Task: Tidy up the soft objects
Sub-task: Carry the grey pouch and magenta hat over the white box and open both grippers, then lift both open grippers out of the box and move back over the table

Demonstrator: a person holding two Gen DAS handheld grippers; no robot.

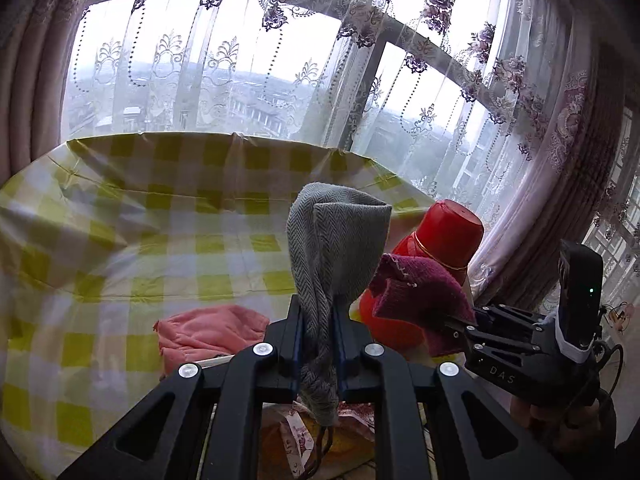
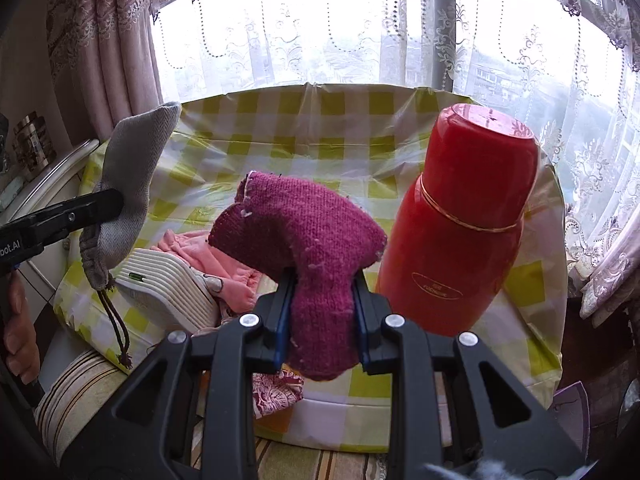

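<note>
My left gripper (image 1: 318, 320) is shut on a grey herringbone drawstring pouch (image 1: 336, 248) and holds it up above the table; the pouch also shows in the right wrist view (image 2: 128, 176). My right gripper (image 2: 322, 292) is shut on a maroon knitted cloth (image 2: 304, 228), lifted beside the red flask. In the left wrist view the maroon cloth (image 1: 416, 292) hangs from the right gripper (image 1: 444, 324) just right of the pouch. A pink cloth (image 1: 208, 332) lies on the table below; in the right wrist view the pink cloth (image 2: 200, 256) lies behind a white ribbed object.
A tall red thermos flask (image 2: 460, 216) stands on the yellow-checked tablecloth (image 2: 280, 132) at the right. A white ribbed object (image 2: 168, 284) lies at the left front. A patterned cloth (image 2: 276, 392) lies at the near edge. Lace curtains and a window are behind the table.
</note>
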